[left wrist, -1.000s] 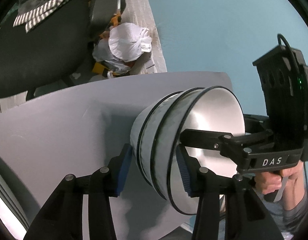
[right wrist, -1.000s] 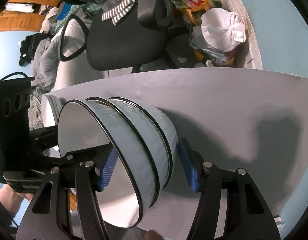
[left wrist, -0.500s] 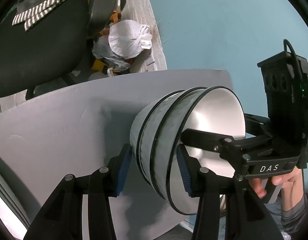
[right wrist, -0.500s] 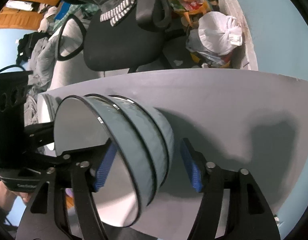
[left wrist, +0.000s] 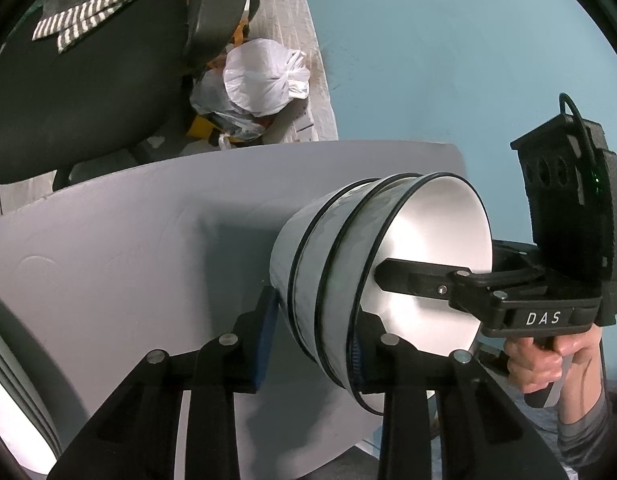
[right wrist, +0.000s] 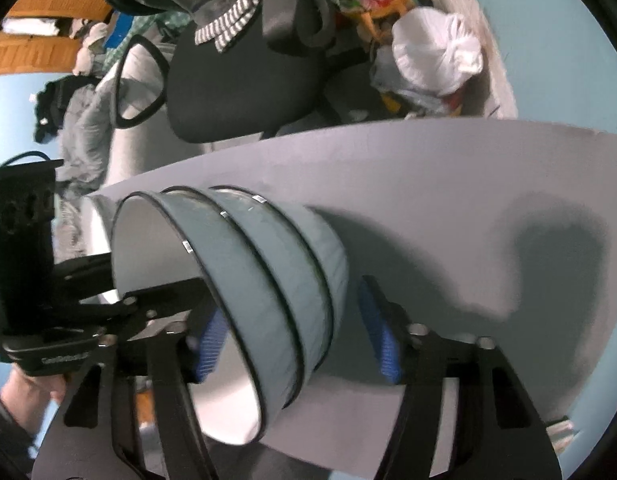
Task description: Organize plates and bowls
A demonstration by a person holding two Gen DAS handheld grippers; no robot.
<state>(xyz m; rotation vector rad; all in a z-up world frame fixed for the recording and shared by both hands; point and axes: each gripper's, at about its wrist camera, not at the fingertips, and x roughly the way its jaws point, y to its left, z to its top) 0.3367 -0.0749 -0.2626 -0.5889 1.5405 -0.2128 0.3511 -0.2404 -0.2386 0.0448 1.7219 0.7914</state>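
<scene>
A nested stack of three pale grey bowls with black rims [left wrist: 332, 280] is held tilted on its side above the grey table [left wrist: 128, 248]. My left gripper [left wrist: 310, 342] straddles the stack, one pad outside near its base, one inside the top bowl's rim. My right gripper [right wrist: 296, 336] straddles the same stack [right wrist: 268, 276] from the opposite side, one finger inside the top bowl; its right pad [right wrist: 378, 336] stands apart from the bowls. Each gripper shows in the other's view, the right [left wrist: 548, 308] and the left [right wrist: 48, 320].
White plates with grey edges [left wrist: 12, 412] lie at the table's left end, and also show behind the bowls in the right wrist view [right wrist: 96, 220]. A black office chair [left wrist: 80, 80] and a white plastic bag [left wrist: 264, 76] stand on the floor beyond the table. A blue wall [left wrist: 448, 60] is behind.
The bowl stack has been lifted and carried a little, with both grippers moving with it. The right gripper's right pad has drawn away from the bowls.
</scene>
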